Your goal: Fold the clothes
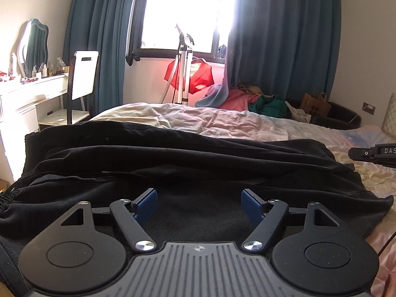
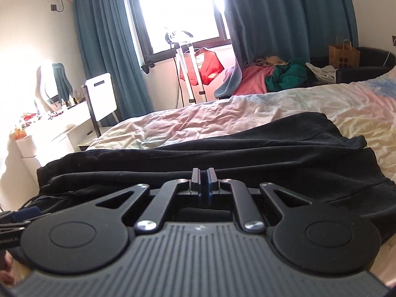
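The room was a bedroom with teal curtains point(image 1: 284, 37) drawn to either side of a bright window point(image 1: 183, 12), and a bed point(image 1: 222, 121) covered by a crumpled pastel sheet filled the middle of both views. A black garment point(image 1: 173, 158) lay spread across the near part of the bed, creased in long folds, with an elastic edge at 9 o'clock in the left wrist view. The left gripper point(image 1: 199, 204) hung over the garment at 6 o'clock, its blue pads point(image 1: 146, 204) wide apart with nothing between them. The right gripper point(image 2: 204, 180) pointed over the same cloth, its fingers drawn together with only a thin slit left and no fabric caught in them; its tip also showed at 3 o'clock in the left wrist view. At 12 o'clock, under the window, a red garment point(image 1: 198, 74) hung on a white stand point(image 1: 184, 74). A heap of pink and green clothes point(image 1: 252, 101) lay at 1 o'clock beyond the bed, beside a brown paper bag point(image 1: 316, 104). At 9 o'clock stood a white dressing table point(image 1: 29, 91) with a mirror point(image 1: 34, 44) and a white chair point(image 1: 84, 74).
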`<state>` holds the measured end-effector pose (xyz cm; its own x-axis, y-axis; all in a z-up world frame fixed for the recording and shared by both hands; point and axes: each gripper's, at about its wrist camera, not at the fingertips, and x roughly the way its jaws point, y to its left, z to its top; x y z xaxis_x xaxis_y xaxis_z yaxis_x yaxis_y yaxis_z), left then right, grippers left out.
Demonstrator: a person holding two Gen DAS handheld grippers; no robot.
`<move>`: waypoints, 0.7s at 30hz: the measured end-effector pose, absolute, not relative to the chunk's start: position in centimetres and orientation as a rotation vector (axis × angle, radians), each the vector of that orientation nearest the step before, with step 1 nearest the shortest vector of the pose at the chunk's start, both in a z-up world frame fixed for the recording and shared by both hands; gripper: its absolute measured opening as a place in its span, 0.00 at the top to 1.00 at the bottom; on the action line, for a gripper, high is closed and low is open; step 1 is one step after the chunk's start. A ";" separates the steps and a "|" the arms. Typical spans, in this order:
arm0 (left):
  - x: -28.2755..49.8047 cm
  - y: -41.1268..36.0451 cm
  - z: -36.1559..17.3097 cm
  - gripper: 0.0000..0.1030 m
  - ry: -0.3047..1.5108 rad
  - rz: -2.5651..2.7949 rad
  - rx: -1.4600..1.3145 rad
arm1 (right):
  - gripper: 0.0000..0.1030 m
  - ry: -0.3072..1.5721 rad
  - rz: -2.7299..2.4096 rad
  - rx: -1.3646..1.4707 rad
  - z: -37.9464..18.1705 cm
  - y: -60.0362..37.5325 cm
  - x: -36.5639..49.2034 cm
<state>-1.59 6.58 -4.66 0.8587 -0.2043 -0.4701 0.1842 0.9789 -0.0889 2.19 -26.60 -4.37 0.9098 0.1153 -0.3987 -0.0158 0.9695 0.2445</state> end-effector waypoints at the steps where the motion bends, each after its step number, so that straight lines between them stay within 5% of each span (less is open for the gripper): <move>1: -1.5 6.9 -4.9 0.22 0.511 -0.191 -0.050 | 0.91 0.427 0.063 0.235 -4.6 -26.5 2.3; 12: -0.3 9.3 -6.1 0.20 0.617 -0.034 -0.099 | 0.90 0.409 0.028 0.138 -5.2 -26.1 2.3; 16: 0.0 10.0 -5.9 0.20 0.675 -0.003 -0.107 | 0.52 0.392 0.026 0.174 -5.3 -27.0 2.2; 21: 0.0 13.3 -4.4 0.17 0.765 0.081 -0.197 | 0.51 0.390 0.025 0.230 -5.5 -27.9 2.5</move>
